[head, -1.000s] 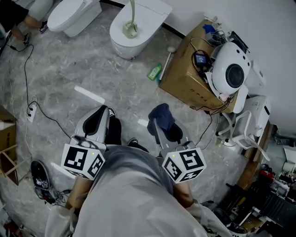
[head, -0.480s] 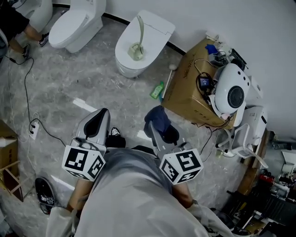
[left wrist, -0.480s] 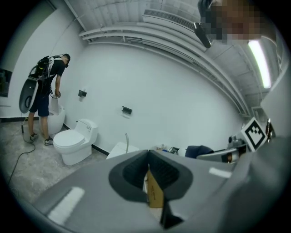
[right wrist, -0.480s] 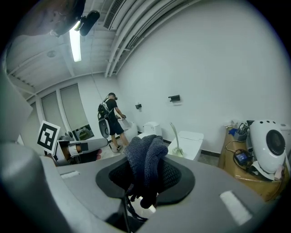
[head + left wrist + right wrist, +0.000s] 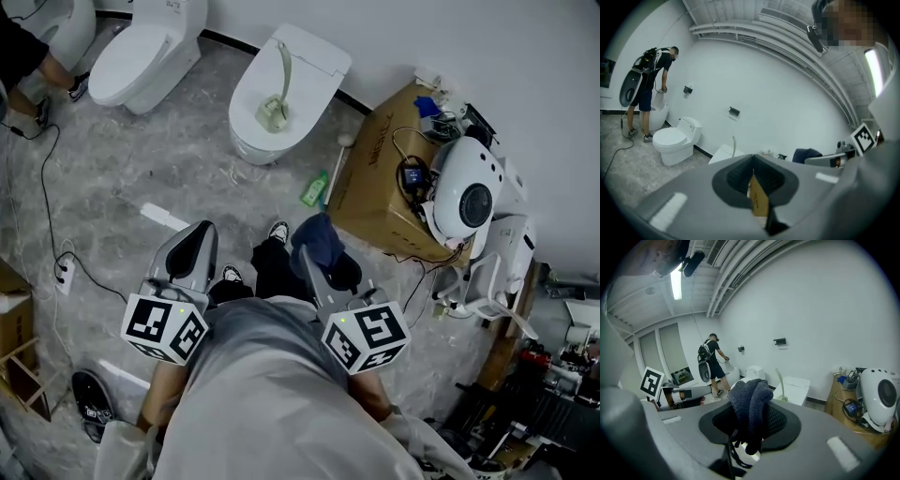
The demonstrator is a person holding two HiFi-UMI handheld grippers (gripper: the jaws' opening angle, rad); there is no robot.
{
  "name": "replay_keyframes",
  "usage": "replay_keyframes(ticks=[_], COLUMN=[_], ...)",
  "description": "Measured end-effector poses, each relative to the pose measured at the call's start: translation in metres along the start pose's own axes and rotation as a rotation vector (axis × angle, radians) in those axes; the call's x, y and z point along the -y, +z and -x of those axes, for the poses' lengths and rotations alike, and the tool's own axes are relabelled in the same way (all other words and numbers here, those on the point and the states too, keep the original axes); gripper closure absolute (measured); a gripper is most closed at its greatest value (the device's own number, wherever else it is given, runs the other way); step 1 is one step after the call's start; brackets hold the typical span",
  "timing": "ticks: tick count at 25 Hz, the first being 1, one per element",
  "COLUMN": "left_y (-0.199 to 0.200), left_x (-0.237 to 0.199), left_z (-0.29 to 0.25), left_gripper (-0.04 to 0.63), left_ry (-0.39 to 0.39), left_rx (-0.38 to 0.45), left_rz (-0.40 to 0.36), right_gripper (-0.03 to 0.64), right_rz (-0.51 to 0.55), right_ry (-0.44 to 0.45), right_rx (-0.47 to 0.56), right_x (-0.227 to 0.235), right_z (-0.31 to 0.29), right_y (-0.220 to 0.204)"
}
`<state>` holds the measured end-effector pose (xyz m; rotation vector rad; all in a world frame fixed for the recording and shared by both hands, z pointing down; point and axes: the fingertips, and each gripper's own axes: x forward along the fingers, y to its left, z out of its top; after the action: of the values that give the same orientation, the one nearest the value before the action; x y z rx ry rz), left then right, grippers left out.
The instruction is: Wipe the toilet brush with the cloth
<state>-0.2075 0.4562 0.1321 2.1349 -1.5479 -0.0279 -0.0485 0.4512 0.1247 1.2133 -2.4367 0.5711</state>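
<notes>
A pale green toilet brush (image 5: 278, 84) stands in the bowl of a white toilet (image 5: 253, 131) at the top middle of the head view, and it also shows far ahead in the right gripper view as the brush (image 5: 780, 383). My right gripper (image 5: 314, 246) is shut on a dark blue cloth (image 5: 321, 242), which bunches up between its jaws as the cloth (image 5: 751, 401). My left gripper (image 5: 199, 236) is held beside it, shut with nothing but its own tan tab (image 5: 758, 201) at the jaws. Both grippers are well short of the toilet.
A cardboard box (image 5: 375, 187) with cables and a white device (image 5: 469, 192) stands right of the toilet. A green bottle (image 5: 315, 187) lies by the box. A second toilet (image 5: 141, 52) and another person (image 5: 23, 52) are at top left. A cable (image 5: 47, 206) crosses the floor.
The toilet with the brush has slid lower in the head view, so I am closer to it. A dark trouser leg and shoe have stepped forward between the grippers. Both grippers keep their hold.
</notes>
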Motion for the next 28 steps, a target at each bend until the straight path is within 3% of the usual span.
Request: replay_keyframes(ticks=[10, 20, 28], left_y=[0.026, 0.092, 0.119], left_x=[-0.015, -0.018, -0.026], left_z=[-0.074, -0.213, -0.32], left_gripper=[0.595, 0.595, 0.595], left_ry=[0.042, 0.089, 0.11], left_rx=[0.0, 0.008, -0.007], left_rz=[-0.033, -0.086, -0.115], right_gripper=[0.506, 0.506, 0.516], right_rz=[-0.014, -0.052, -0.064], right_ry=[0.003, 0.067, 0.114], right_rx=[0.038, 0.067, 0.032], right_x=[0.069, 0.174, 0.248], right_z=[-0.062, -0.143, -0.207], right_y=[0.041, 0.113, 0.144])
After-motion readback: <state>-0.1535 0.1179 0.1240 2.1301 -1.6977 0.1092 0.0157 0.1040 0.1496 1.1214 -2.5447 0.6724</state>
